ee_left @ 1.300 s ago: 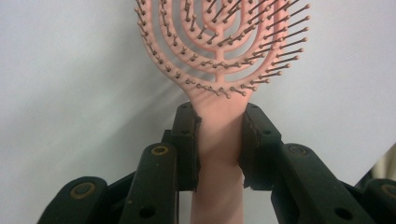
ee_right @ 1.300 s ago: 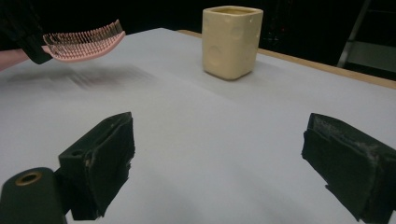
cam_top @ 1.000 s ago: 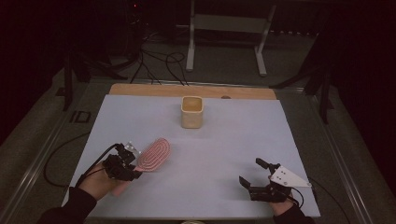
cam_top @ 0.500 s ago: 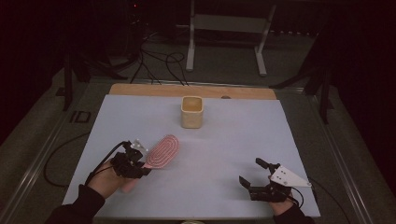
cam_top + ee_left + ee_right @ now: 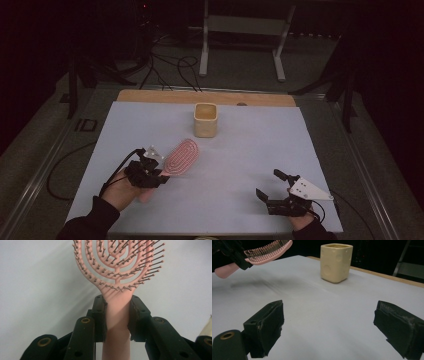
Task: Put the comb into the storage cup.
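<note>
Found left gripper [image 5: 117,320] clamped on pink hairbrush [image 5: 117,272] at its handle: light, stiff, smooth plastic, probably slippery.

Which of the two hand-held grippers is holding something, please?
The left hand-held gripper: its jaws clamp the pink hairbrush by the handle, whereas the right hand-held gripper stands open, with nothing between its jaws.
</note>
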{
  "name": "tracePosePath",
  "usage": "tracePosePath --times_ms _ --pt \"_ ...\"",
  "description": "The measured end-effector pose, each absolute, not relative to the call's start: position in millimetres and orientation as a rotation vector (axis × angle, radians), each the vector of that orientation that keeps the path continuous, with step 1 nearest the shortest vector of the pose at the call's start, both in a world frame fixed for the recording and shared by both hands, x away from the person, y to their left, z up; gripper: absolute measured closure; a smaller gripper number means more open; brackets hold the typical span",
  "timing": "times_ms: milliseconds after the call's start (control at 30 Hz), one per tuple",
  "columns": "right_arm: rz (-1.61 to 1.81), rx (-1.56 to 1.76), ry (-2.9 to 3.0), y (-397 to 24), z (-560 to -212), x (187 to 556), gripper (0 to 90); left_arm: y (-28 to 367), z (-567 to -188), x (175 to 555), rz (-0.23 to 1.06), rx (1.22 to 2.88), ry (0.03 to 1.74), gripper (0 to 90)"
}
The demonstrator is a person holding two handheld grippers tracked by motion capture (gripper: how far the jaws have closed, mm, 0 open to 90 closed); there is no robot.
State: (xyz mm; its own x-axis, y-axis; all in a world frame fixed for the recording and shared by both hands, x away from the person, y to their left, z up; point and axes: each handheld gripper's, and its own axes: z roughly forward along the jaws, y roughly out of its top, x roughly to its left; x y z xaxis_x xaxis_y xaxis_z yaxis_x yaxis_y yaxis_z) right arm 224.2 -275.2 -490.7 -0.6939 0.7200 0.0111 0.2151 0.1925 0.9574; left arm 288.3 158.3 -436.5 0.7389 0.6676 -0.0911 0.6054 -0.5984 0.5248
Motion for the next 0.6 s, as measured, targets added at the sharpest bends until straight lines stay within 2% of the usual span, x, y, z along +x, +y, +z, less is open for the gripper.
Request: tracePosePath --times_ms 600 --pt "1.516 0.870 2.034 -274.9 -490.9 224.4 8.8 134.6 -437.6 290.2 0.178 2.284 0.951 71.2"
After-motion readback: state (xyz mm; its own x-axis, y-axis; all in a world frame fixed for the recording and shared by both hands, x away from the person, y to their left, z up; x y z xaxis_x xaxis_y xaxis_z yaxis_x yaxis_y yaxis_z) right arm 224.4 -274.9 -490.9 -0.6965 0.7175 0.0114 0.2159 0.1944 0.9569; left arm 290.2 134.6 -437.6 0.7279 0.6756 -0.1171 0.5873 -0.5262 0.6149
